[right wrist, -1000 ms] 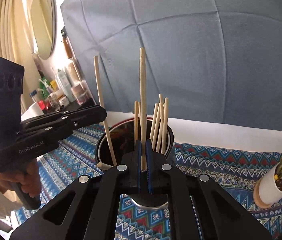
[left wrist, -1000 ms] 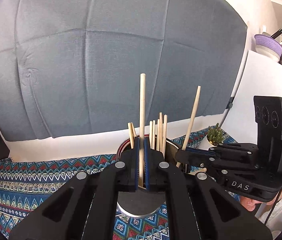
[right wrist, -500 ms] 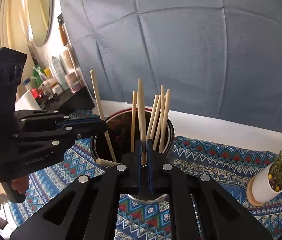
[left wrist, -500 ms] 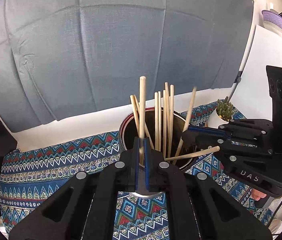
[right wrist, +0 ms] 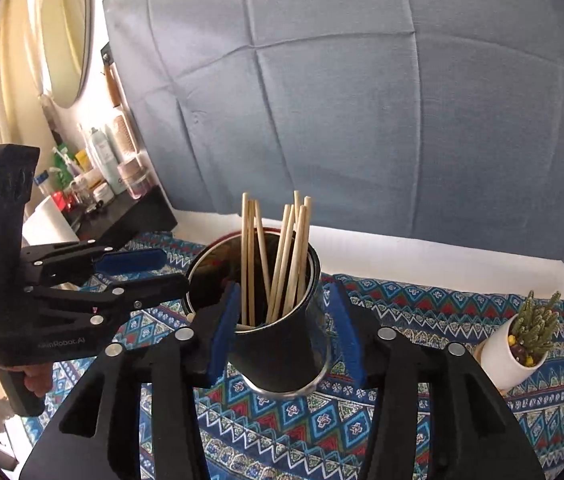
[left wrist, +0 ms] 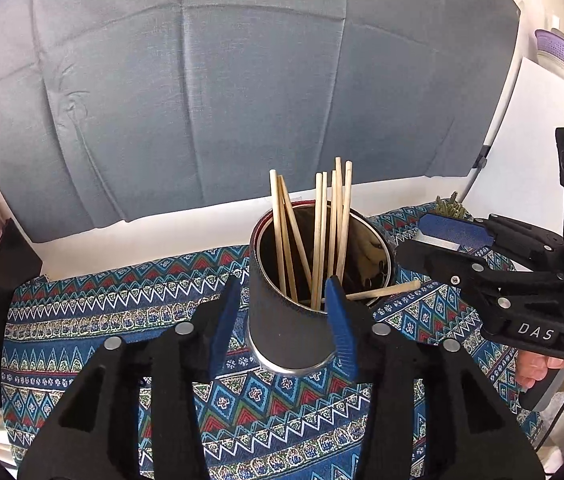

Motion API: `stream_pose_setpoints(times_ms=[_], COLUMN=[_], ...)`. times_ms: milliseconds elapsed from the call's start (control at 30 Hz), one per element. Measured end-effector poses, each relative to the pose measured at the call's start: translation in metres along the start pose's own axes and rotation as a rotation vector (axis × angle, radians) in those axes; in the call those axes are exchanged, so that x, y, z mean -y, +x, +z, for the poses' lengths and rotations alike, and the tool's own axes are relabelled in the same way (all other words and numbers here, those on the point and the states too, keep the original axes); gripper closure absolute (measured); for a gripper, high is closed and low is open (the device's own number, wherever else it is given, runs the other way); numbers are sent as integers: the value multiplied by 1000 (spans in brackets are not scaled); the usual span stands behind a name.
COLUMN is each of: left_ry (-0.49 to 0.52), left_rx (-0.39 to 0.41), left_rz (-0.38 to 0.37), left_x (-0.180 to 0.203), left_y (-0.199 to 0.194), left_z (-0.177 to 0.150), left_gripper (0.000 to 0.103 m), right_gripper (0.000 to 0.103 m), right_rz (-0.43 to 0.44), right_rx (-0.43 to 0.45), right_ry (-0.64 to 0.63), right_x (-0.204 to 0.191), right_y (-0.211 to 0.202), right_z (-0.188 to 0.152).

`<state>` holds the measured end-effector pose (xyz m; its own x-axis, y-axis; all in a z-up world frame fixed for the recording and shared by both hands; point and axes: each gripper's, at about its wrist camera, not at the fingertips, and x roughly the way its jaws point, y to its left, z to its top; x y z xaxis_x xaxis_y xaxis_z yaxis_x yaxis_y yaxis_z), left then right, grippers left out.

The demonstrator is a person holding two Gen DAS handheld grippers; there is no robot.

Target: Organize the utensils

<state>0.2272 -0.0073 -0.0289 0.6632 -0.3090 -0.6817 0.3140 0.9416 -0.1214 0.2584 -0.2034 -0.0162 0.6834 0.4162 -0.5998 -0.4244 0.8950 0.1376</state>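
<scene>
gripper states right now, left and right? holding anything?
Left gripper: open, jaws just opened, holding nothing; the cup of chopsticks shows between its fingers.
Right gripper: open, jaws just opened, holding nothing.

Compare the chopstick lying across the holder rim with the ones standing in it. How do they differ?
Pose: the lying chopstick rests near flat on the holder rim; the standing chopsticks are upright or slightly leaning.
Containment: the lying one pokes out sideways past the rim toward the right gripper; the standing ones have their lower ends inside.
Grouping: it is alone; they cluster.
Shared: same pale wood, none gripped.
</scene>
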Motion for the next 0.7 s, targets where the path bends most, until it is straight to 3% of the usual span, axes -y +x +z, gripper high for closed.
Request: stream_pose_setpoints(times_ms=[333, 400, 467, 700], left_ry=[-68, -62, -56, -57], left_rx=[-18, -30, -36, -67], left_rz=[59, 90, 105, 149], left_x=[-2, -1, 3, 14], left_y=[-31, -38, -47, -73], left_z=[-18, -22, -26, -46], left_gripper=[22, 11, 6, 6], right_gripper=[27, 17, 17, 13], right_rz=[-49, -76, -118, -120], right_rx=[5, 3, 11, -30], right_ry=[63, 74, 66, 99], right_x=[-1, -1, -5, -16], right_y=[-35, -43, -54, -85], right_z=[-14, -19, -26, -52])
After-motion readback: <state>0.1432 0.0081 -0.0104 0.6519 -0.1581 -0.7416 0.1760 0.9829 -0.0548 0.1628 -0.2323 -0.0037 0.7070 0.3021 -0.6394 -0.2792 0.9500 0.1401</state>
